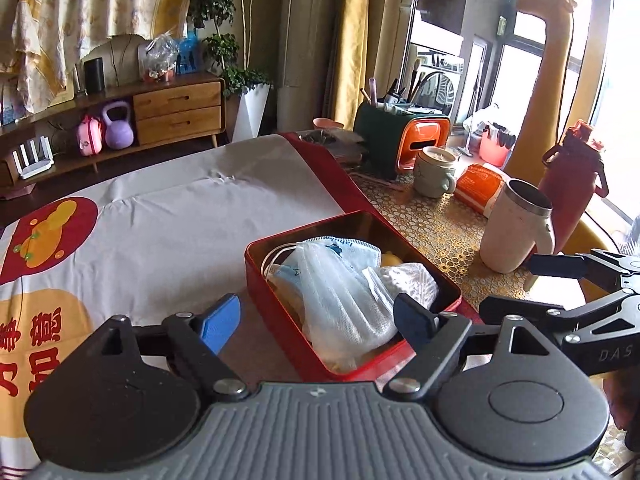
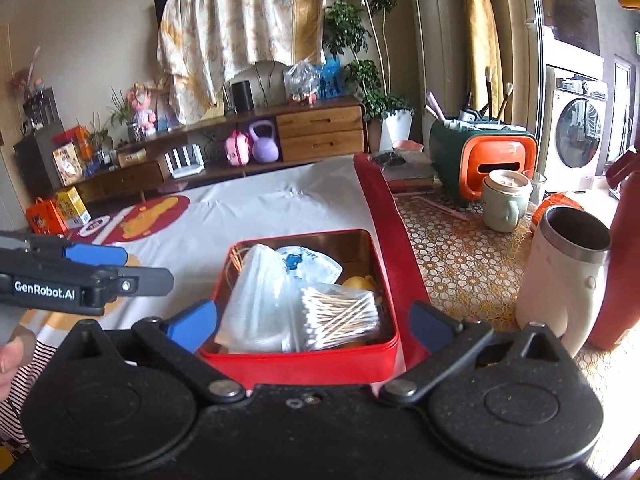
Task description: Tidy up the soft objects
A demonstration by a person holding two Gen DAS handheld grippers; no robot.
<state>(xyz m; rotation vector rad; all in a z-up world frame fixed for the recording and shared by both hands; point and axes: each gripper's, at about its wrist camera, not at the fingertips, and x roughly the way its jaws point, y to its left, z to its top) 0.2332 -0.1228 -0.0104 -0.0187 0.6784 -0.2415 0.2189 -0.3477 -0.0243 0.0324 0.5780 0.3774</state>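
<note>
Soft objects: mesh bag [image 2: 256,300], face mask [image 2: 308,262], swab packet [image 2: 340,312] in red tin [image 2: 304,362] | light, limp, crushable; pinch bunched fabric | left claw [image 1: 318,316], right claw [image 2: 314,320] spread wide, empty

The left gripper [image 1: 318,318] has black linkage arms with silver screws, blue finger pads and a ribbed grey housing. The right gripper [image 2: 314,320] is black throughout, with blue pads [image 2: 192,322]. White "GenRobot.AI" lettering marks the left gripper's side.

Red tin [image 1: 352,364] on clothed table [image 1: 192,216]
</note>
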